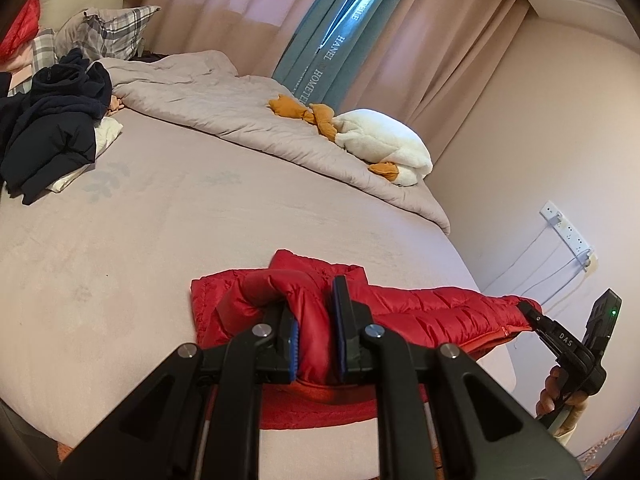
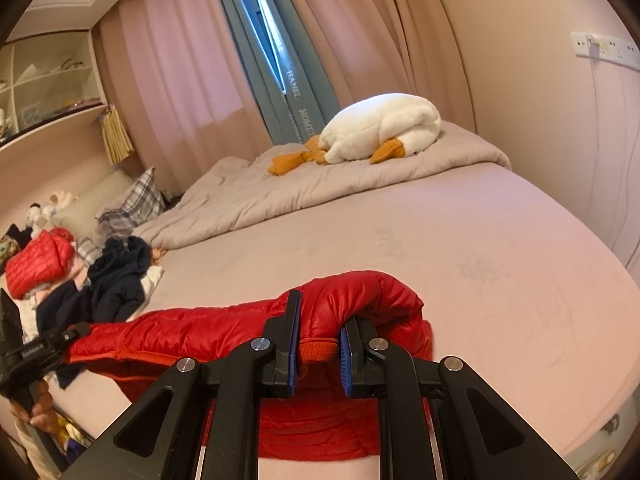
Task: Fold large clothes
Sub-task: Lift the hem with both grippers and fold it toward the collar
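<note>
Bedroom, pink curtains (image 1: 420, 52) behind, and we're working over a bed (image 1: 168, 232) with a mauve sheet. Red puffer jacket (image 1: 420, 312) lies along the near edge of the bed, right under both our grippers.

Left gripper (image 1: 316, 320): fingers (image 1: 342, 320) clenched on a bunched fold of the jacket, fabric pinched between the blue pads. More jacket spreads out beyond the fingers and off to their right, toward the other gripper.

Right gripper (image 2: 320, 340): fingers (image 2: 290, 340) also clamped on the jacket, gripping a puffy roll with an orange-red knit edge showing between the pads. Rest of the jacket runs off to the left of these fingers toward the left gripper; some hangs below, over the bed edge.

Each gripper shows up in the other's view, with a hand (image 1: 560, 396) wrapped round its handle.

Well beyond the fingers: grey quilt (image 1: 224, 96) pushed to the far side, white plush duck (image 2: 380, 128) lying on it. Far left of the fingers: heap of dark clothes (image 1: 52, 128), and behind it another red jacket (image 2: 38, 264) beside plaid pillows (image 1: 108, 28).
</note>
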Tool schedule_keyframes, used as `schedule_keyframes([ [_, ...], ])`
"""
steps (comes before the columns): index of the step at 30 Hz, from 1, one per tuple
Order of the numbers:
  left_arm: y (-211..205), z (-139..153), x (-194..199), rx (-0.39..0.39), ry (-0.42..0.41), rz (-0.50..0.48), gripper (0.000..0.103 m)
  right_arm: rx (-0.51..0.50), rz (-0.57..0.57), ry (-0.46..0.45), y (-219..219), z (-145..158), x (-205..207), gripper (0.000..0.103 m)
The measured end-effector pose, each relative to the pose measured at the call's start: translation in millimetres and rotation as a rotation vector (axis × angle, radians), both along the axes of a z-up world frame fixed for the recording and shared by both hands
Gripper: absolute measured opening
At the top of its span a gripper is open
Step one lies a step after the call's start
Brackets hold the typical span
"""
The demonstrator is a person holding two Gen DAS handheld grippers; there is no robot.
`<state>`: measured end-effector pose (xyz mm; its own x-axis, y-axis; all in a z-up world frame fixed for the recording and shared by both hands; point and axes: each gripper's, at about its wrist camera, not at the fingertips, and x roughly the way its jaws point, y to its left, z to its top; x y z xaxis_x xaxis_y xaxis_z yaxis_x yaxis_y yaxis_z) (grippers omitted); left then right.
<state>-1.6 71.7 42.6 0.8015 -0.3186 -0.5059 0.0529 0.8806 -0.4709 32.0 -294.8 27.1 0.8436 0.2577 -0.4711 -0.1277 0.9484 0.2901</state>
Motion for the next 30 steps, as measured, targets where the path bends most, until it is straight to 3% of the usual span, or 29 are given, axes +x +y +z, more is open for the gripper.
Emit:
schedule_keyframes([
  [30,3.5,0.4,2.8,0.003,0.010,0.041,0.014,-0.012,0.003,-0.009,9.3,0.7,11.1,0.016],
])
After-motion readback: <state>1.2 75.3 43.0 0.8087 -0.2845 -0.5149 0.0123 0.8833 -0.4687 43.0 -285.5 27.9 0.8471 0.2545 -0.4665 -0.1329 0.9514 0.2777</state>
